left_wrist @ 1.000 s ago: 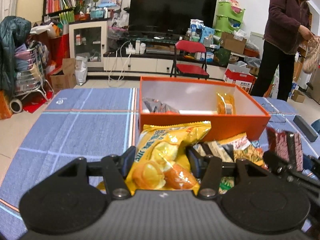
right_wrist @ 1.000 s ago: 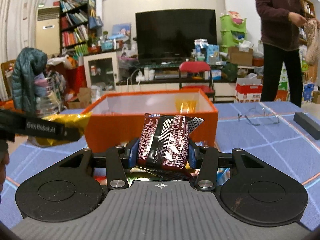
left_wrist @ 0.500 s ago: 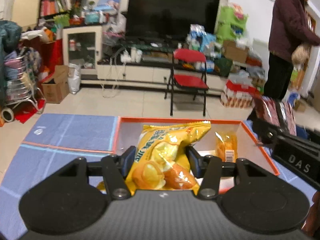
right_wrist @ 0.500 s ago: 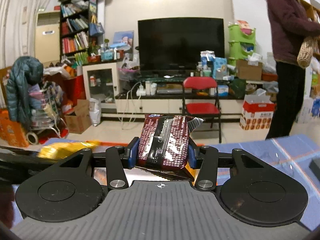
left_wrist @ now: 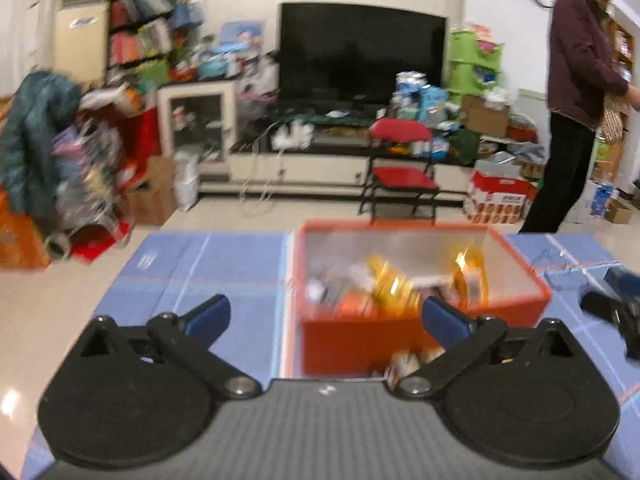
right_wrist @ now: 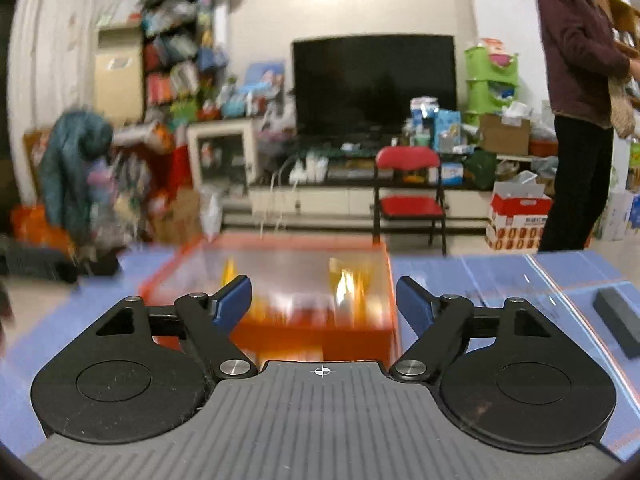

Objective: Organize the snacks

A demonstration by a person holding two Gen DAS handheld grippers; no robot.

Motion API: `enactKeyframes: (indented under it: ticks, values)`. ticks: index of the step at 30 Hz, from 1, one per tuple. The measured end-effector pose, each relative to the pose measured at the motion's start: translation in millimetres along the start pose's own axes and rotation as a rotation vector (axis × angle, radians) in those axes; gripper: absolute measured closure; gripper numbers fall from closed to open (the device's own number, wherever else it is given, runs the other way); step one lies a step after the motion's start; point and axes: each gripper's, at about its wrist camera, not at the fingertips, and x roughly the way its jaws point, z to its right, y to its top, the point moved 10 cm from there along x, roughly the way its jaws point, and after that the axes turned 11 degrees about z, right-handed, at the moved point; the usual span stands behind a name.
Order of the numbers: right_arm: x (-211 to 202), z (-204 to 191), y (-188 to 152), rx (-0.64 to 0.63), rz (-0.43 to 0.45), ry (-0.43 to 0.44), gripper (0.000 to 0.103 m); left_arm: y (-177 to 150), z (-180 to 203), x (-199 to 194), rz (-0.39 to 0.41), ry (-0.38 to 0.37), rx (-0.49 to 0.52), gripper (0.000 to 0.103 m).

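- The left claw [left_wrist: 325,314] is seen spread wide, its blue-tipped fingers [left_wrist: 208,315] far apart with nothing held between them.
- It is held level and aimed forward, just short of the orange rectangular cardboard box [left_wrist: 420,332], whose near wall lies between the finger tips.
- The right claw [right_wrist: 323,300] is likewise spread wide and empty, blue pads [right_wrist: 234,300] well apart.
- It is held level, pointing across the near wall of the same orange box [right_wrist: 352,334].
- The box stands on the desk, which is covered with a blue cloth with pale and orange lines [left_wrist: 208,264].
- Snack packets are seen inside the box: a blurred yellow-orange foil bag [left_wrist: 390,284] near the middle and a small yellow packet [left_wrist: 470,276] toward the right side. Further dark and pale wrappers lie beside them, too blurred to be identified.
- More snack packets [left_wrist: 408,360] lie on the cloth just before the box's near wall, partly hidden by the claw body.
- In the left wrist view, part of the other black gripper [left_wrist: 612,312] is visible at the right edge.
- A dark rectangular block [right_wrist: 616,320] rests on the cloth, well right of the box.
- Behind the desk, a red folding chair [right_wrist: 410,192] and a standing person in a maroon top [right_wrist: 576,80] are noted.
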Motion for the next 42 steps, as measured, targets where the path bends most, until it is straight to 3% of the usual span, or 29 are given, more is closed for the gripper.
enactKeyframes:
  ticks: [3, 6, 14, 21, 23, 29, 35, 42]
  values:
    - [-27.8, -6.1, -43.2, -0.055, -0.07, 0.054, 0.034, -37.1, -18.4, -34.0, -0.036, 0.04, -0.041, 0.002]
    - [-32.0, -8.2, -69.1, -0.028, -0.141, 0.089, 0.038, -65.7, -32.0, -47.4, -0.057, 0.062, -0.035, 0.002]
    - [-17.0, -16.8, -91.8, -0.082, -0.171, 0.102, 0.04, -110.2, -56.0, -23.7, -0.157, 0.188, -0.006, 0.002]
    - [-10.3, -28.1, -111.6, -0.095, -0.224, 0.15, 0.04, -123.2, -27.6, -13.0, -0.202, 0.077, 0.141, 0.002]
    - [-7.8, -27.8, -115.3, -0.098, -0.235, 0.154, 0.04, -130.1, -28.5, -11.0, -0.233, 0.084, 0.161, 0.002]
    - [-7.2, -25.2, -112.4, -0.077, -0.228, 0.157, 0.04, -133.9, -41.7, -9.6, -0.268, 0.103, 0.116, 0.001]
    - [-2.1, -29.7, -118.8, -0.064, -0.254, 0.178, 0.04, -137.6, -23.6, 11.3, -0.271, 0.053, 0.153, 0.002]
    - [8.0, -27.7, -129.6, -0.024, -0.302, 0.188, 0.04, -137.2, -28.2, 19.9, -0.277, 0.023, 0.068, 0.002]
